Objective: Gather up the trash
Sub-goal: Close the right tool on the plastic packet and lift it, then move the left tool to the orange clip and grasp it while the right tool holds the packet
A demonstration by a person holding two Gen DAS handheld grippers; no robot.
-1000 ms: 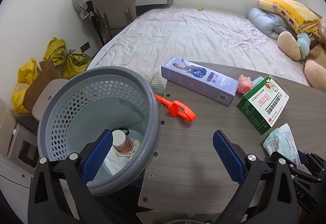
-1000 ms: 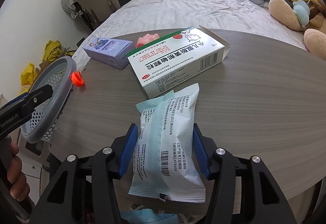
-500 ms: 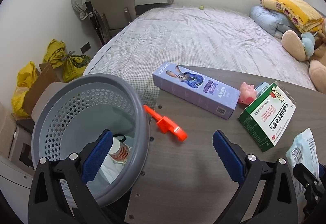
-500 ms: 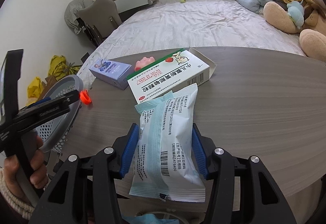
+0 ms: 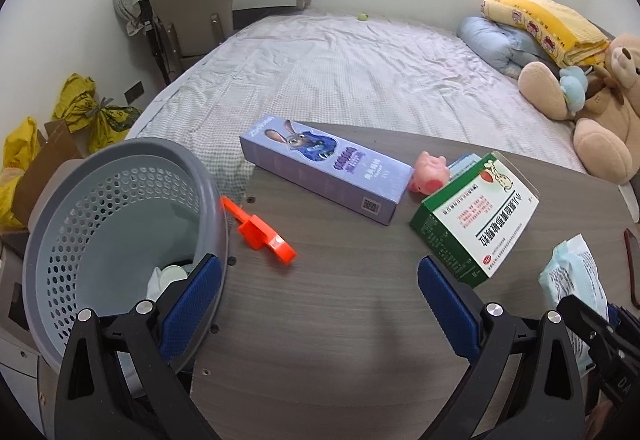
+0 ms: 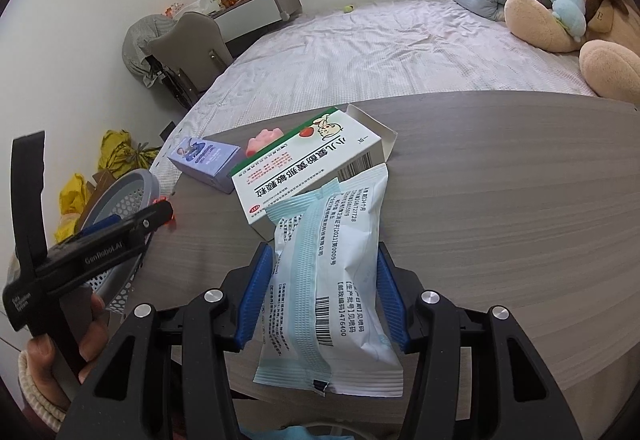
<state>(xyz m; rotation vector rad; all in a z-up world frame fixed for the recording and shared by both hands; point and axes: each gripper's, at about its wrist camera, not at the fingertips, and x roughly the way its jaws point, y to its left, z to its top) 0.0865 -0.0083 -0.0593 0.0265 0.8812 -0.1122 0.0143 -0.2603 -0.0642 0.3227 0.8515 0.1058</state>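
Note:
My right gripper (image 6: 324, 288) is shut on a pale blue packet (image 6: 332, 280) and holds it above the grey wooden table (image 6: 500, 200). The packet also shows at the right edge of the left wrist view (image 5: 576, 280). My left gripper (image 5: 320, 296) is open and empty over the table's left part. A grey perforated bin (image 5: 108, 224) stands at the table's left edge, with some trash at its bottom. It also shows in the right wrist view (image 6: 120, 200).
On the table lie a green and white medicine box (image 5: 476, 216), a purple rabbit box (image 5: 324, 168), an orange plastic piece (image 5: 260, 232) and a pink pig toy (image 5: 430, 174). A bed (image 5: 360, 80) with pillows and a teddy bear lies beyond.
My right gripper has lifted the packet off the table. My left gripper has moved right, away from over the bin, and risen a little.

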